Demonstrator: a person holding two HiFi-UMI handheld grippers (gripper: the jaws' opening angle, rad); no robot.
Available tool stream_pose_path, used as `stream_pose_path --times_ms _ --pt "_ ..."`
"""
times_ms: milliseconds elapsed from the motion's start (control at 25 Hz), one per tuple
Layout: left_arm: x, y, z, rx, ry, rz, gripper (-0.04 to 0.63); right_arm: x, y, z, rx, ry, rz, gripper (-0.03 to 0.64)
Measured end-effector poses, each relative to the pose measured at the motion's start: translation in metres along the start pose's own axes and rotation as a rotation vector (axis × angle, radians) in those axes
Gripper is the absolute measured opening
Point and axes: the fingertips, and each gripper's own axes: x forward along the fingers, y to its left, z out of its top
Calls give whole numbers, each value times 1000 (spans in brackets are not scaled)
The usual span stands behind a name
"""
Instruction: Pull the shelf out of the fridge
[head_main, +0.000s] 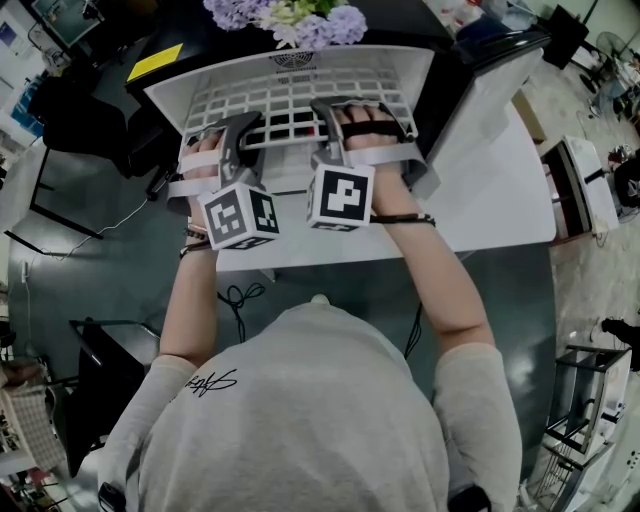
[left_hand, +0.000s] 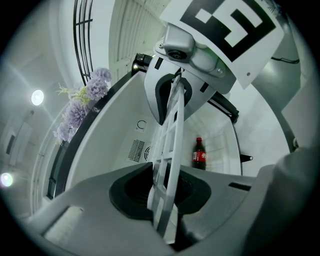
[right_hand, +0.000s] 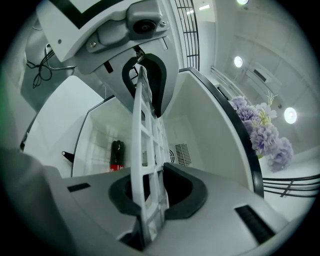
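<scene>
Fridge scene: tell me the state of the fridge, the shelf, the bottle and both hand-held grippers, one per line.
fridge: door open.
shelf: front edge clamped at two spots, the rest reaching into the fridge.
bottle: upright, capped, standing inside the fridge.
left hand-held gripper: shut on the shelf.
right hand-held gripper: shut on the shelf.

Grey short-sleeved T-shirt (head_main: 300, 410), black script (head_main: 212, 381) on sleeve, dark wristbands (head_main: 405, 218), grey left tongs (left_hand: 167, 190), right tongs (right_hand: 150, 192), white marker cubes (head_main: 340, 197)
</scene>
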Motion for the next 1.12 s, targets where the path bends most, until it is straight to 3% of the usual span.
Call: stream_pose_path --times_ms 1120 --pt "-15 -4 3 3 7 4 57 -14 3 4 -2 -13 7 49"
